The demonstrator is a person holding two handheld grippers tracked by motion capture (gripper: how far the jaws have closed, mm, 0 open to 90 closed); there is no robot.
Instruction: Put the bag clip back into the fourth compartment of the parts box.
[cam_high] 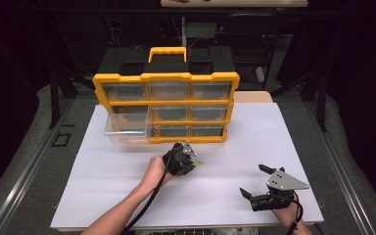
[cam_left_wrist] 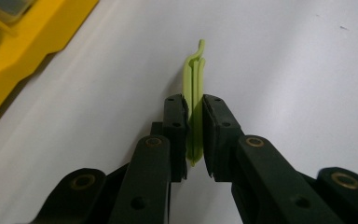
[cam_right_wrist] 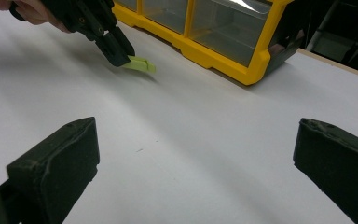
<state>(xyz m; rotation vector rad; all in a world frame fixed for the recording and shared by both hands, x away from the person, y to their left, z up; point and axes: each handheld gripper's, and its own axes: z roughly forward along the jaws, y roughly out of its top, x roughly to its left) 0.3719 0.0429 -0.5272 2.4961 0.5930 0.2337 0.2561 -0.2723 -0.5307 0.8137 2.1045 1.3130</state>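
Left hand-held gripper [cam_high: 188, 157] is clenched on a green clip [cam_left_wrist: 195, 100], jaws pinching its flat sides, clip tip poking out past them. Clip sits low over the white counter [cam_high: 127, 196], just in front of the yellow organizer [cam_high: 166, 78]; can't tell if it touches the surface. Right hand-held gripper [cam_high: 254, 181] is released, jaws wide apart, holding nothing, resting well apart near the counter's near-right edge. One clear drawer [cam_high: 127, 132] at the organizer's lower left is pulled out. Judgement: grasp is done, drawer already open; left to do is carrying the clip over to the drawer and letting go, then likely pushing the drawer shut.
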